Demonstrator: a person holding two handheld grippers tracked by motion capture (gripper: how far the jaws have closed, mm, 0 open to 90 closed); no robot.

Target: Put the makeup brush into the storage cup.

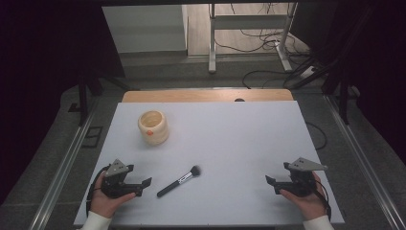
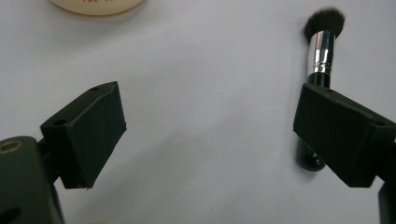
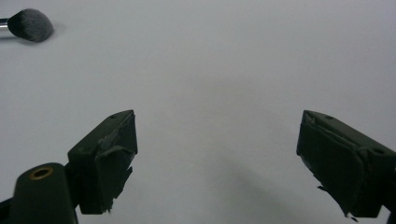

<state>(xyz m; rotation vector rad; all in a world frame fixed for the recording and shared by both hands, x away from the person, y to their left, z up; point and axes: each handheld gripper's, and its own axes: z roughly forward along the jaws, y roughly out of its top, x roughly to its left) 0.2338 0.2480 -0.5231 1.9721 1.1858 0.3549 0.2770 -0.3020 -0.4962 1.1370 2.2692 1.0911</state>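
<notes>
A black makeup brush (image 1: 179, 180) with a silver ferrule and dark bristles lies on the white table (image 1: 230, 139), slanting up to the right. Just left of its handle end my left gripper (image 1: 143, 184) rests low at the front left, open and holding nothing. In the left gripper view the brush (image 2: 321, 51) runs up behind the right jaw. At the front right my right gripper (image 1: 271, 182) stands open over bare table; its view catches the brush head (image 3: 31, 24) at the top left. A cream ribbed cup (image 1: 153, 127) stands upright at the back left.
A wooden strip (image 1: 206, 95) borders the table's far edge. Beyond it the floor holds a metal desk frame (image 1: 249, 28) and loose cables (image 1: 268, 43). Rails run along both sides of the table. The cup's base (image 2: 95, 5) shows at the top of the left gripper view.
</notes>
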